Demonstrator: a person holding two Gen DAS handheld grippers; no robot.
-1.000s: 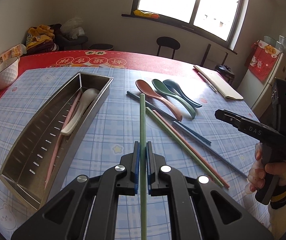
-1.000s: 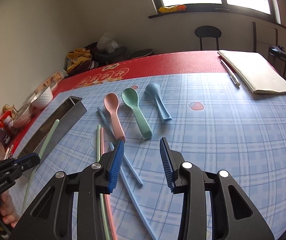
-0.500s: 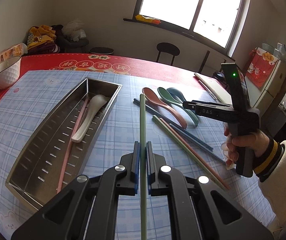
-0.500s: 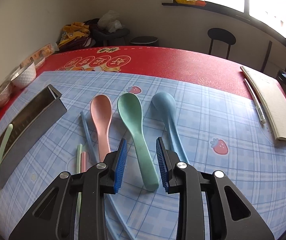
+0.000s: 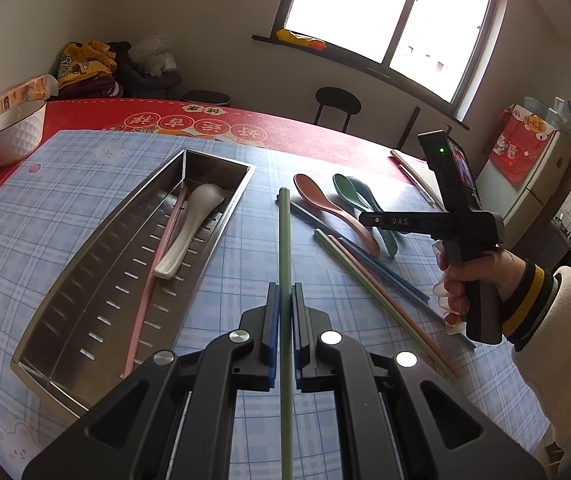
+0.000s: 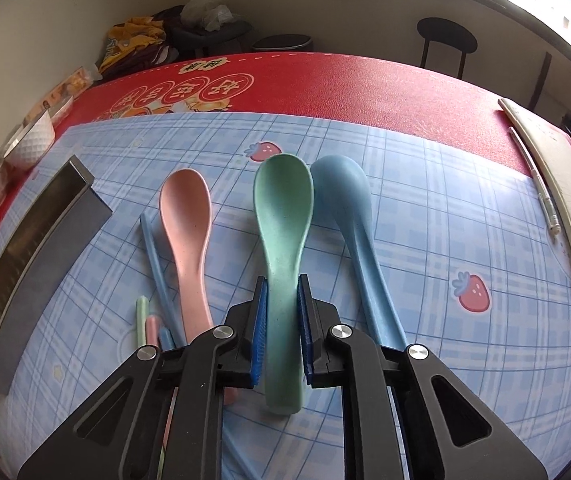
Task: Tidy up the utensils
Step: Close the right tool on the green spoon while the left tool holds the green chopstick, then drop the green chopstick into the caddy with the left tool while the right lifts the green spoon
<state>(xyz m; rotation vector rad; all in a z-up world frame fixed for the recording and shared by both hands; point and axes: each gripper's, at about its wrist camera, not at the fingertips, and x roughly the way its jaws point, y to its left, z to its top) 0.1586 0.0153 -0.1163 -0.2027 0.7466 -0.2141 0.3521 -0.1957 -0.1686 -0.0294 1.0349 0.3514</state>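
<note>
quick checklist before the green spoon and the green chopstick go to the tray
1. Left gripper clamped on green chopstick: ok.
2. Right gripper jaws closing around green spoon handle: ok, firm grip cannot tell.
3. Blue spoon touching green spoon's bowl, may drag along: not ok.
4. Pink spoon apart from it: ok.
5. Room left in metal tray beside white spoon: ok.

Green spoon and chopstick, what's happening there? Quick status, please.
Left gripper shut on green chopstick. Right gripper closing around green spoon handle. Blue spoon touching alongside; metal tray unobstructed.
</note>
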